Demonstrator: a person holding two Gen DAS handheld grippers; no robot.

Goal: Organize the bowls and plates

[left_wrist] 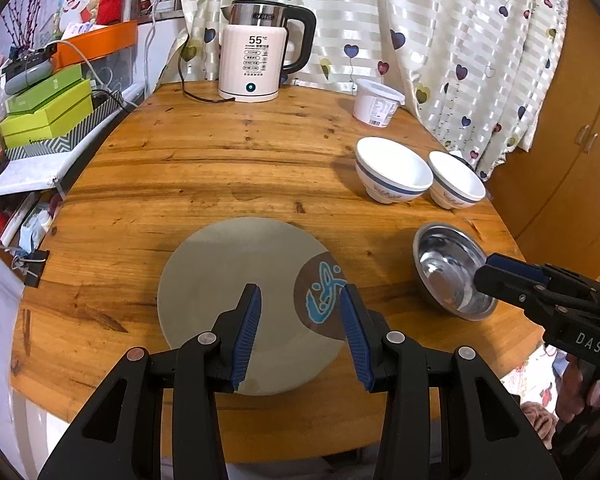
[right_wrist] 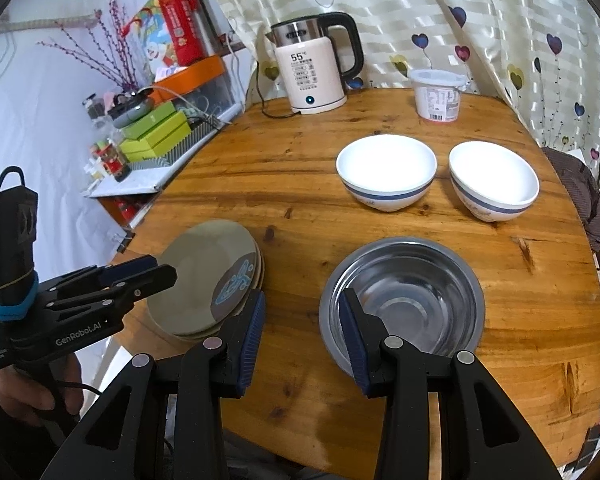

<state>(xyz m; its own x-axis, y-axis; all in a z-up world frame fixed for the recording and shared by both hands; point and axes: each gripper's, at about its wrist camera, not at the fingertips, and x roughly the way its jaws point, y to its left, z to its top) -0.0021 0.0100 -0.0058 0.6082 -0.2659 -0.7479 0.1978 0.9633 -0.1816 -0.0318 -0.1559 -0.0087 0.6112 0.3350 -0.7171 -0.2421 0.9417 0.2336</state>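
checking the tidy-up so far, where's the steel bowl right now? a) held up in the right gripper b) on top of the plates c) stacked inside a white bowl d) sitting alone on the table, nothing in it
d: the steel bowl sits by itself on the wooden table, empty, apart from the two white bowls behind it and the stack of plates to its left.
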